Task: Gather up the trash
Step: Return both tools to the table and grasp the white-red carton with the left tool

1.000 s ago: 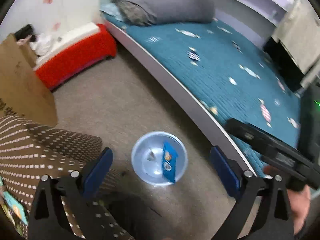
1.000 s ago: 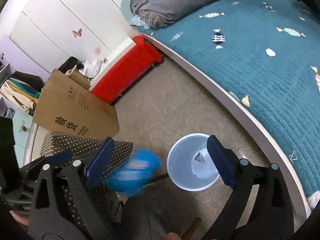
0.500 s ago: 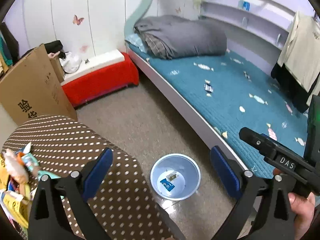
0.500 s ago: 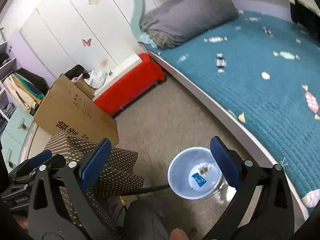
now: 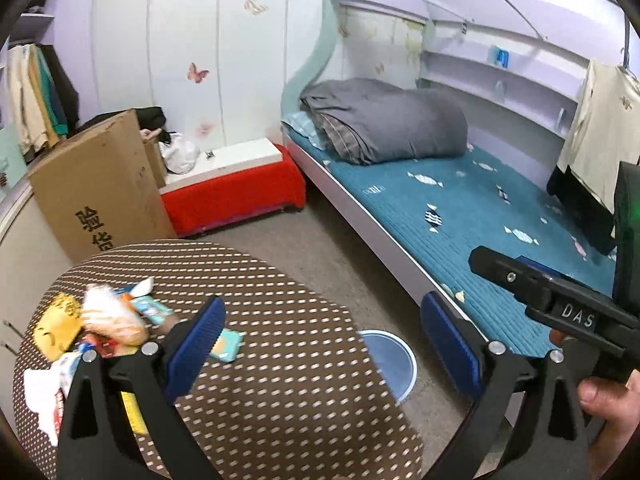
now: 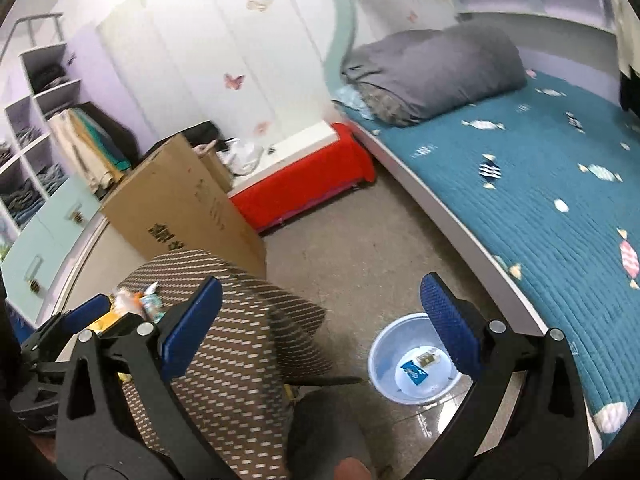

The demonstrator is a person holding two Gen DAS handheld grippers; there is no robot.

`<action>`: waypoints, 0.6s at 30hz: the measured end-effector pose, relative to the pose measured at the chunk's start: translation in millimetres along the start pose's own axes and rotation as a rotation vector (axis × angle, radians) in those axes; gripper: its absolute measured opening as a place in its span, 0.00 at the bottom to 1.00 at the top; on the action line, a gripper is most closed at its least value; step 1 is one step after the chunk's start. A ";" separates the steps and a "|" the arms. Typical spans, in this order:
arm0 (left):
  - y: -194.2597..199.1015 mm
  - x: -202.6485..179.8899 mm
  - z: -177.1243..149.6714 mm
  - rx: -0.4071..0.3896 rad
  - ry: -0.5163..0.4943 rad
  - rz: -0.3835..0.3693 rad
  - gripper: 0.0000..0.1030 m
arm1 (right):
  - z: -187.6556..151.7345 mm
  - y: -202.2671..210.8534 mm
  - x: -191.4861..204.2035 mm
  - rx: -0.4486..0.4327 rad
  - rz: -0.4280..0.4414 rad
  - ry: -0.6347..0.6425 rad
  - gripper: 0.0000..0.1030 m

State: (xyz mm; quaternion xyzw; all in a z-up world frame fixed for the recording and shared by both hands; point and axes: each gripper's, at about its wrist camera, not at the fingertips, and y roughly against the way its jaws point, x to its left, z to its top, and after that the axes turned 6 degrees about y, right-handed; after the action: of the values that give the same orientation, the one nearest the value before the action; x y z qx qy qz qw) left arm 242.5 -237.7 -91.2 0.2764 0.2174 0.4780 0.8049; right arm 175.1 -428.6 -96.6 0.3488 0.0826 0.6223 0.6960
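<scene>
The pale blue bin [image 6: 414, 364] sits on the floor between the dotted table [image 5: 256, 344] and the bed [image 6: 560, 200], holding a blue wrapper [image 6: 415, 372] and 1 smaller scrap; 1 second ago that wrapper was blurred in mid-air by the right gripper [image 6: 320, 320]. Both views have tilted up since then. From the left wrist, the table edge now hides most of the bin, and the trash pile [image 5: 100, 320] on the table is smeared. The left gripper [image 5: 322, 340] and right gripper both gape wide, empty.
</scene>
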 end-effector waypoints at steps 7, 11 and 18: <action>42.3 46.8 -12.9 -0.060 0.040 0.069 0.93 | -3.5 1.5 60.0 0.006 0.093 0.106 0.94; 64.3 81.4 -24.9 -0.089 0.085 0.128 0.93 | -8.3 -0.7 93.9 0.015 0.139 0.175 0.94; 90.9 148.3 -46.4 -0.110 0.200 0.235 0.94 | -25.2 -12.9 151.6 0.047 0.229 0.315 0.94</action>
State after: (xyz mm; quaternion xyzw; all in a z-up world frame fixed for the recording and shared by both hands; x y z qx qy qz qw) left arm 221.6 -59.3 -79.5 0.2065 0.2363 0.6053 0.7315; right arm 203.8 -278.7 -74.6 0.2704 0.1647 0.7423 0.5905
